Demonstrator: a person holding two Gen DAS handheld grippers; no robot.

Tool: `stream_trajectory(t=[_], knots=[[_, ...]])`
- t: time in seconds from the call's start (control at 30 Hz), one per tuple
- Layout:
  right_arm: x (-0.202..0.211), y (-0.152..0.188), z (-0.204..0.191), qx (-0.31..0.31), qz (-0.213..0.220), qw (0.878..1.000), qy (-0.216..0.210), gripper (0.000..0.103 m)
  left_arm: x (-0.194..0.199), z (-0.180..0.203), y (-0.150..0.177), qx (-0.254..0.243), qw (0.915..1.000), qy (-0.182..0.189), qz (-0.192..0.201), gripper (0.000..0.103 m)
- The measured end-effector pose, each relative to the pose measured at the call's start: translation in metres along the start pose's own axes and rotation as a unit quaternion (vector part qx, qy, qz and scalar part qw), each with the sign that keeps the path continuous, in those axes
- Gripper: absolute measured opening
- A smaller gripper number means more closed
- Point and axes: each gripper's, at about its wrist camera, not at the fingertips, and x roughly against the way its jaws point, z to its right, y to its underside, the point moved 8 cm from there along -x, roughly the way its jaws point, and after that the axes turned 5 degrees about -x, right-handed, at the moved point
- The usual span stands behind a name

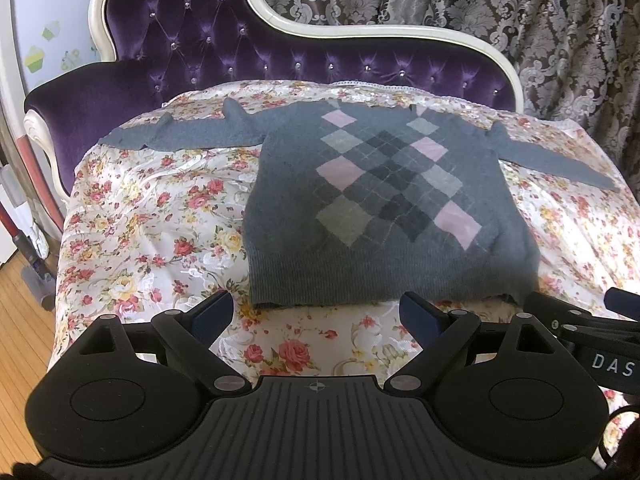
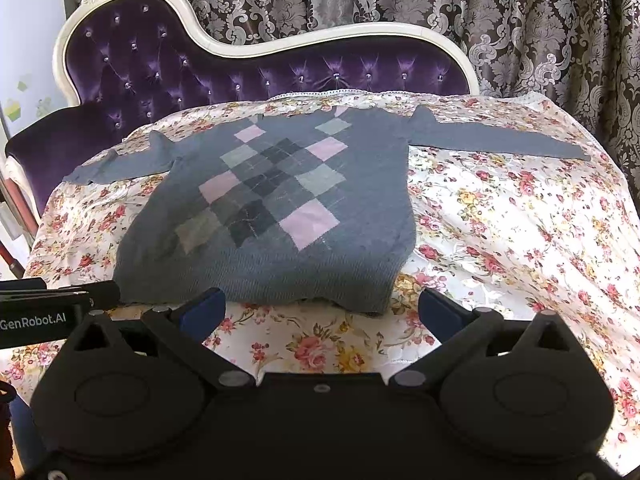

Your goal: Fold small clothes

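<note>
A small grey sweater [image 1: 372, 200] with a pink and grey argyle front lies flat, face up, on a floral cloth [image 1: 152, 232]. Both sleeves are spread out sideways and the hem is nearest me. It also shows in the right wrist view [image 2: 272, 208]. My left gripper [image 1: 316, 316] is open and empty, just short of the hem, toward its left part. My right gripper [image 2: 320, 312] is open and empty, just short of the hem's right part. Each gripper's body shows at the edge of the other's view.
The floral cloth [image 2: 520, 220] covers the seat of a purple tufted chaise with a white frame [image 1: 192, 40]. Patterned curtains [image 2: 440, 0] hang behind. Wood floor [image 1: 20, 320] and a vacuum stick lie off the left edge.
</note>
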Motion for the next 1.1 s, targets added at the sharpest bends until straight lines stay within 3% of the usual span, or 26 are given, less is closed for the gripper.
stream_trajectory(t=[0.4, 0.63, 0.97, 1.1], knots=[[-0.004, 0.002, -0.001, -0.002, -0.011, 1.000, -0.004, 0.102, -0.005, 0.000, 0.001, 0.001, 0.9999, 0.004, -0.010, 0.091], [-0.017, 0.008, 0.005, -0.036, -0.049, 0.998, -0.034, 0.102, -0.016, -0.002, 0.002, -0.002, 0.9997, 0.009, -0.023, 0.091], [-0.041, 0.007, 0.019, -0.046, -0.085, 0.995, -0.016, 0.102, -0.046, -0.007, -0.002, -0.004, 0.9984, 0.009, -0.055, 0.091], [-0.053, 0.002, 0.016, -0.045, -0.105, 0.993, -0.038, 0.102, -0.058, -0.007, -0.012, -0.006, 0.9980, 0.016, -0.061, 0.091]])
